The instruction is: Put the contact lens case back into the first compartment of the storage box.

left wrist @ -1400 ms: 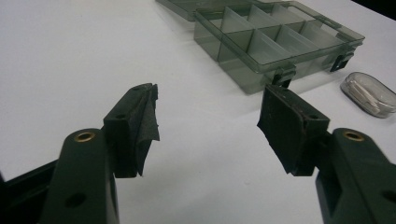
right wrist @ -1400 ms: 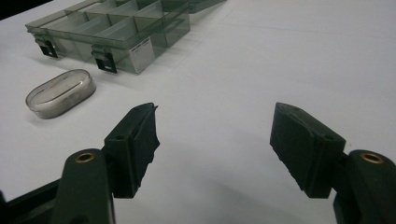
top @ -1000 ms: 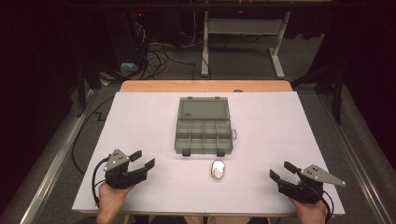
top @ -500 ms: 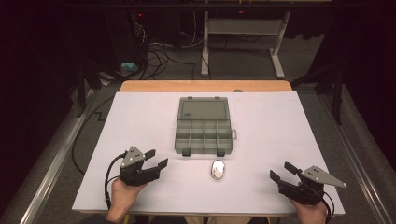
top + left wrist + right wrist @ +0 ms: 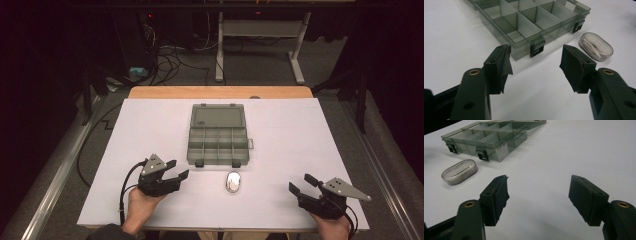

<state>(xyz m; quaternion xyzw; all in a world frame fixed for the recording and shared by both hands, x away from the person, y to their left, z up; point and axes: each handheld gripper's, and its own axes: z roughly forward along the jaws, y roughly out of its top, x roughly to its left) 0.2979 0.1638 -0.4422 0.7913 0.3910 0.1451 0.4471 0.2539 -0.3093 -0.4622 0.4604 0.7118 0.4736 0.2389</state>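
1. White tabletop with a clear grey organizer box sitting in the middle, lid flipped open toward the far edge. The compartments look empty from the left claw's camera, though the tinted plastic makes it a bit hard to be sure.
2. Just in front of the box, toward the person, there's a small oval clear case with something white inside. It's close to the box's front latches but not touching them.
3. Left claw is low over the tabletop to the left of the oval case, near it, pointing toward it and the box. Its jaws have just been closing a bit but are wide apart, nothing between them.
4. Right claw sits near the front right corner, well apart from the case, aimed left toward it. Jaws spread wide, holding nothing.
5. A hand grips the left claw from below, cable trailing off its side.
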